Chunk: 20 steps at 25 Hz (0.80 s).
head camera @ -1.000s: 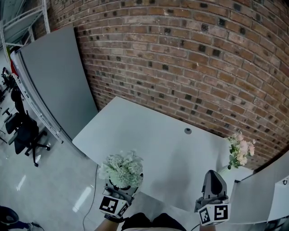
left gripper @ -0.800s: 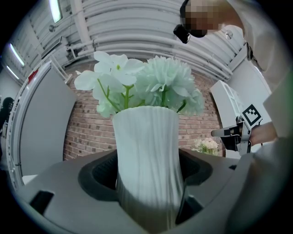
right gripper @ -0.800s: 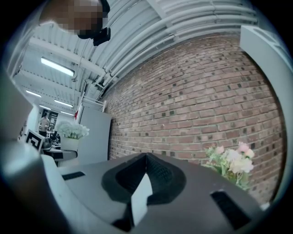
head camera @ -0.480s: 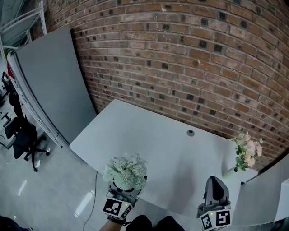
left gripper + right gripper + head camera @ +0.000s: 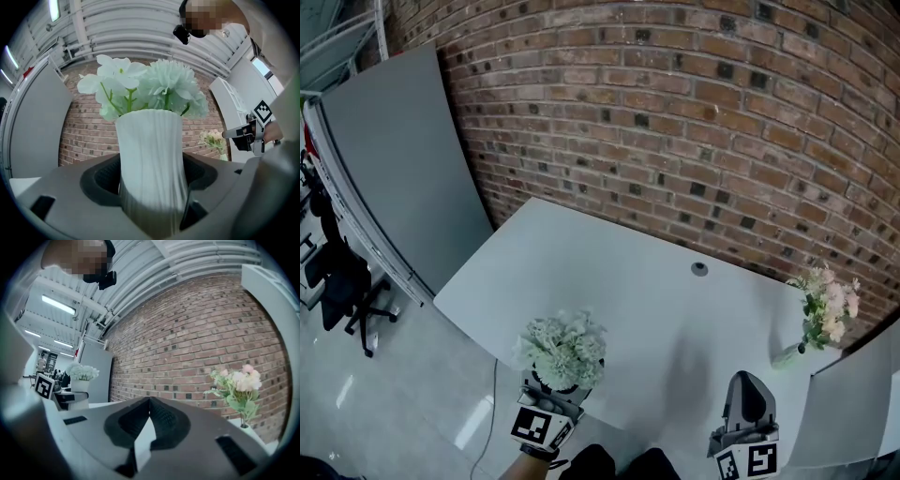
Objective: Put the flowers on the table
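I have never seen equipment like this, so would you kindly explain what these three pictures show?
There is no robot: a person holds a tool with a two-fingered claw in each hand. The head view comes from a camera on the person's head, looking down at a white table by a brick wall. The two gripper views come from cameras riding on the claws. The left claw grips a white ribbed vase of pale flowers near the table's front edge. The right claw is shut and empty. At the table's right corner stands a small vase of pink flowers.
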Motion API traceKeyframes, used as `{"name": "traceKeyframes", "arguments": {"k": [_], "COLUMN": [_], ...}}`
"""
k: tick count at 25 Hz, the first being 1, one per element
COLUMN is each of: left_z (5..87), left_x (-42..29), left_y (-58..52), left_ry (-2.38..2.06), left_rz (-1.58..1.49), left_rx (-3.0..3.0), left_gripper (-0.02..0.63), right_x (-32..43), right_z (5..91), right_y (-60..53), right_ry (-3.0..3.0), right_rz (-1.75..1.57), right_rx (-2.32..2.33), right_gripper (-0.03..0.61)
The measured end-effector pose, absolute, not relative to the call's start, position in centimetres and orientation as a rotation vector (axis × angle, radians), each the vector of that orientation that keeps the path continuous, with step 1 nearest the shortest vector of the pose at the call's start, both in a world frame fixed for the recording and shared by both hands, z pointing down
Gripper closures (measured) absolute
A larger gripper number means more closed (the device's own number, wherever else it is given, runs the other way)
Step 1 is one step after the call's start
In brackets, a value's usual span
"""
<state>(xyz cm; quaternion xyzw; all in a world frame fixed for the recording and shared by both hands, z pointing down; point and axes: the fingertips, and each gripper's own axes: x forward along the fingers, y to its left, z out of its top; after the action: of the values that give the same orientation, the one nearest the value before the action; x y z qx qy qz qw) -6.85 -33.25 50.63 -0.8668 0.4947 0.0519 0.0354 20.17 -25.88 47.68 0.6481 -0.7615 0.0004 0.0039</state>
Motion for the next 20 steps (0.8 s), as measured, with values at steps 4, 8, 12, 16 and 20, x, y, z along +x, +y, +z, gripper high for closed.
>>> {"name": "traceKeyframes", "arguments": {"k": [4,8,12,16,20], "left_z": [51.0,52.0,52.9,53.4,53.7], "left_x": [-6.6,-6.4,-6.1,-5.8,-5.3], "left_y": [-33.8,-34.4,-35.3,-36.1,-36.5], "left_ry": [1.492,1.474,1.462,1.450,1.420], "left_rz": [0.164,0.170,0.179,0.166,0.173], "left_rx": [-2.653,-2.655,-2.665,-2.668,-2.671], "left_gripper": [0.229,0.229,0.229,0.229,0.229], "right_x": [20.2,20.2,20.4,20.6,20.9], "right_z": [48.9,50.0,50.7,51.1,51.5], "right_y": [-26.4,-26.7,-27.0,-27.0,-27.2], "right_ry": [-2.386,-2.384,-2.370,-2.355,-2.344], "right_rz": [-0.001,-0.001,-0.002,0.006,0.014], "right_rx": [2.045,2.050,2.058,2.062,2.065], "right_gripper": [0.561,0.561,0.561,0.561,0.561]}}
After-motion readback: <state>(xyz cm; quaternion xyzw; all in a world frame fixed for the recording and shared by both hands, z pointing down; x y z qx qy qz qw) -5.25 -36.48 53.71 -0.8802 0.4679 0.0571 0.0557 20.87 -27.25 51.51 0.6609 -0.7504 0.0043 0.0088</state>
